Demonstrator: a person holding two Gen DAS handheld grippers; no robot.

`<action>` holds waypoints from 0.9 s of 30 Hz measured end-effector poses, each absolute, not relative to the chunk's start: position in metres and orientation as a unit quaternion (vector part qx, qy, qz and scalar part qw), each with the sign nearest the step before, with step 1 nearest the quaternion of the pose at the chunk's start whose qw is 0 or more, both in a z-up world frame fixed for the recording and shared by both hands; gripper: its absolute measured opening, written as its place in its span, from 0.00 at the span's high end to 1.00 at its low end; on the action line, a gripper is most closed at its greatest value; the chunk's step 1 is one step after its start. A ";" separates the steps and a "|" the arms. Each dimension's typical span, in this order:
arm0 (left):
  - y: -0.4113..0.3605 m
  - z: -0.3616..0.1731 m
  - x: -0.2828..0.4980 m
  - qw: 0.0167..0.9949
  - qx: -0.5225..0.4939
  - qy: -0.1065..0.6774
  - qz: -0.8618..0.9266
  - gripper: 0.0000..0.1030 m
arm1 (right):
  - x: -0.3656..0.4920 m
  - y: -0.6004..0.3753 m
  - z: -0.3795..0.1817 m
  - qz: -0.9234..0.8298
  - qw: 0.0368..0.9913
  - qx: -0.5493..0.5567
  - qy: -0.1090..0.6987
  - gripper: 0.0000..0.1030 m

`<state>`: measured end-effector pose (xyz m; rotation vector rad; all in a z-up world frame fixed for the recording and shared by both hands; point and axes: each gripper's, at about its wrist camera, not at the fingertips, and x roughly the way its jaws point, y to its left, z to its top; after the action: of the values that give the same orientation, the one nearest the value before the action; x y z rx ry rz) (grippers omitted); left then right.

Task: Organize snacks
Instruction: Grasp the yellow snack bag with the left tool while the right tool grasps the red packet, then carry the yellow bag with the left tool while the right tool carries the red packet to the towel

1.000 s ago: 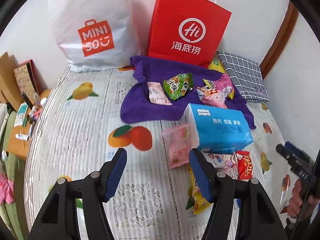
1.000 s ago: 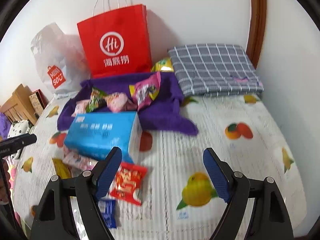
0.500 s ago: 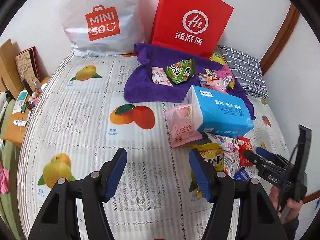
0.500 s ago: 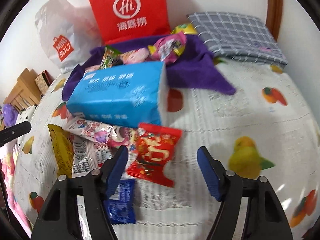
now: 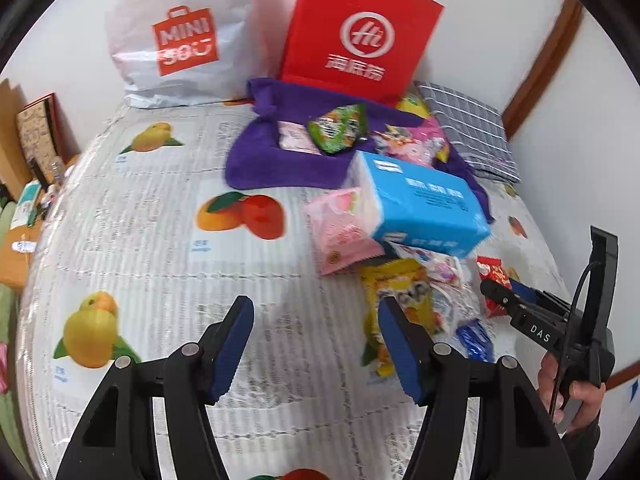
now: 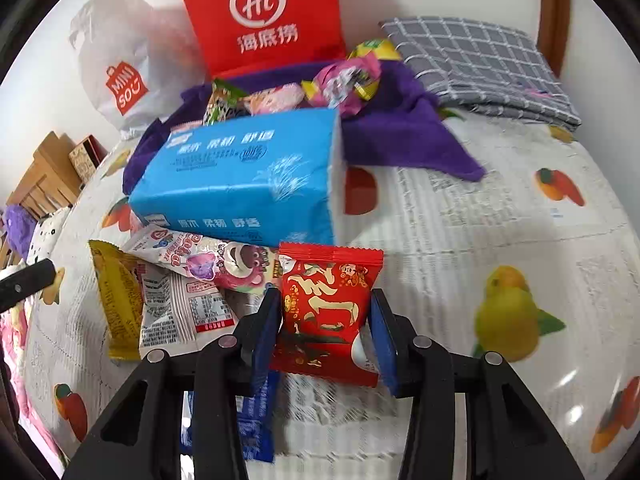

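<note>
So it's a bed pushed against a white wall, covered with a fruit-print bedspread [image 5: 168, 248]. Along the far edge by the wall there's a white Miniso bag [image 5: 180, 36] and, right beside it, a red paper bag [image 5: 360, 28] standing upright. A purple towel [image 5: 272, 160] is spread in front of the red bag with a few snack packets on it, including a green packet [image 5: 338, 128]. A folded grey checked cloth [image 6: 476, 64] sits in the far right corner.

More toward the middle there's a blue tissue pack [image 6: 248, 176], with a pink packet [image 5: 340, 232] tucked against its left side. A little heap of snacks is touching its near edge: a yellow packet [image 6: 116, 292], a white packet [image 6: 180, 312] and one with cartoon characters [image 6: 212, 260].

The right gripper [image 6: 326, 330] is closing on a red snack packet [image 6: 324, 300] at the near end of that heap, both blue pads flanking its sides and looking like they touch it. A blue packet [image 6: 252, 420] lies partly under its left finger.

The left gripper [image 5: 316, 344] hangs over bare bedspread near the front edge, jaws moderately apart and empty, with the yellow packet just past its right finger. A hand [image 5: 576, 392] grips the right tool's handle.
</note>
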<state>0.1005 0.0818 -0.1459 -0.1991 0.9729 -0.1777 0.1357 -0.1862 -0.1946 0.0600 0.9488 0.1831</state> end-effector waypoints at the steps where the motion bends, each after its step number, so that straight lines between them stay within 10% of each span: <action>1: 0.078 -0.146 0.100 0.875 -0.096 0.466 -0.092 0.39 | 0.133 -0.190 -0.193 0.086 0.886 0.030 0.454 0.58; 21: 0.009 -0.187 0.129 0.850 -0.076 0.512 -0.096 0.40 | 0.105 -0.237 -0.173 0.084 0.894 0.046 0.437 0.58; 27: 0.009 -0.196 0.131 0.849 -0.074 0.514 -0.095 0.53 | 0.105 -0.240 -0.181 0.087 0.890 0.053 0.444 0.58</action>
<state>0.1312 0.0094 -0.1958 -0.1566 1.0825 -0.2010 0.1052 -0.2404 -0.1809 0.1095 0.9218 0.1799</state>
